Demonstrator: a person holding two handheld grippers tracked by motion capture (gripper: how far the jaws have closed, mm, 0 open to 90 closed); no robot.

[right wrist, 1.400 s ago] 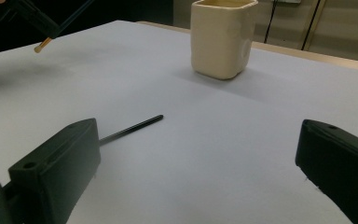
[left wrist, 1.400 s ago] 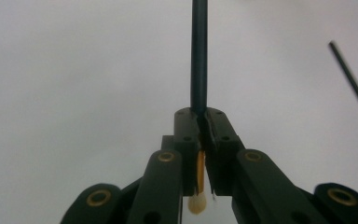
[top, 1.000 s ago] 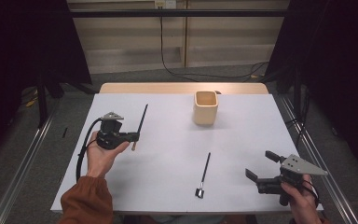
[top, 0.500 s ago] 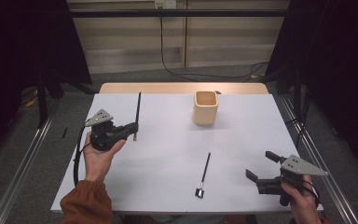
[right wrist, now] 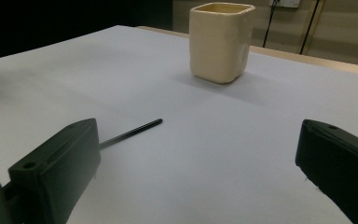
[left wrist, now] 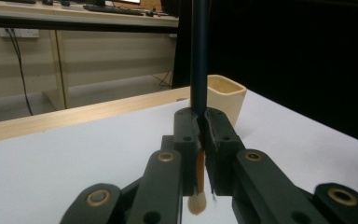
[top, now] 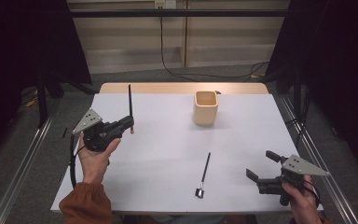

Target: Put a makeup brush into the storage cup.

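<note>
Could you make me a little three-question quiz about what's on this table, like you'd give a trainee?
1. True or false: the left gripper is shut on a brush that stands upright.
2. What lies flat on the white table: A) a second brush, B) a spoon, C) a pair of scissors?
3. Fill in: the right gripper has its jaws ____ with nothing between them.

Key
1. True: in the left gripper view the jaws pinch the brush near its pale tip, with the dark handle pointing up.
2. A. It lies in front of the cream cup, apart from both grippers.
3. open
</note>
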